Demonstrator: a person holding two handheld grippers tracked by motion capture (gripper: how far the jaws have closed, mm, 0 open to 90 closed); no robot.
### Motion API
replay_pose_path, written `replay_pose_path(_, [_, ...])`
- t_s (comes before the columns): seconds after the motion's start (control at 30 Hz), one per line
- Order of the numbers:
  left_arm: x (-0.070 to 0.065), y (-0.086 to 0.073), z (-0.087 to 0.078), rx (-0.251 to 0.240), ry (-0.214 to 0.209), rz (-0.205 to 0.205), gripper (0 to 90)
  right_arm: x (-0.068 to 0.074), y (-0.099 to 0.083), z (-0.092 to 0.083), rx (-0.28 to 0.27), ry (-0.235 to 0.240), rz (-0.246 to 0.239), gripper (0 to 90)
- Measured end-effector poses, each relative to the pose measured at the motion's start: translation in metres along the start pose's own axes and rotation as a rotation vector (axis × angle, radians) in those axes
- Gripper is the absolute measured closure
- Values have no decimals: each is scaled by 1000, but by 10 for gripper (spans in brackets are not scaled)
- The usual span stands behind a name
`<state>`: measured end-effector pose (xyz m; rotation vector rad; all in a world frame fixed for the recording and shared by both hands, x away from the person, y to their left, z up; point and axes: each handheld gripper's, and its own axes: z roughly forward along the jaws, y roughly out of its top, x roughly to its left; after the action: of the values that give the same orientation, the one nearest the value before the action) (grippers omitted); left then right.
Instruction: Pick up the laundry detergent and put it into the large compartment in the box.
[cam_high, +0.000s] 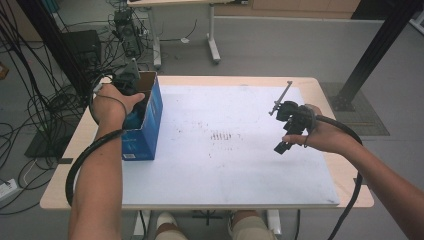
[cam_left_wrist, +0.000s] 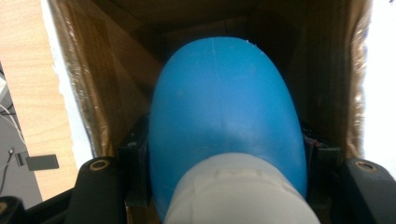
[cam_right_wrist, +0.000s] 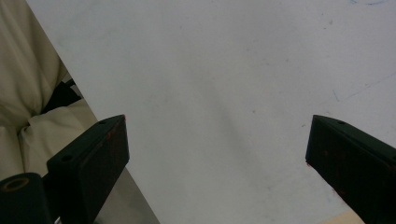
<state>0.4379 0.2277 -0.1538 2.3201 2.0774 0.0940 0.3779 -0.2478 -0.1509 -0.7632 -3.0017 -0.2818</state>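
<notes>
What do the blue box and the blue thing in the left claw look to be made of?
The box looks like cardboard: printed glossy blue outside, raw brown inside with creased, fibrous walls in the left gripper view. The blue object gripped by the left claw looks like smooth matte plastic with a faint mould seam down its middle and a white ribbed cap; possibly a bottle, though I can't be sure.
</notes>
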Motion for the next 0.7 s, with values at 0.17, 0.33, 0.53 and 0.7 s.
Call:
replay_pose_path(0.17, [0, -2, 3, -6, -2, 4, 368, 0, 0, 0, -2, 0, -1, 58])
replay_pose_path(0.33, [3, -3, 3, -5, -7, 7, 368, 1, 0, 2, -2, 2, 0, 58])
replay_pose_path(0.53, [3, -4, 4, -8, -6, 4, 367, 0, 1, 1, -4, 0, 1, 58])
replay_pose_path(0.7, [3, -4, 4, -8, -7, 3, 367, -1, 0, 2, -2, 2, 6, 58])
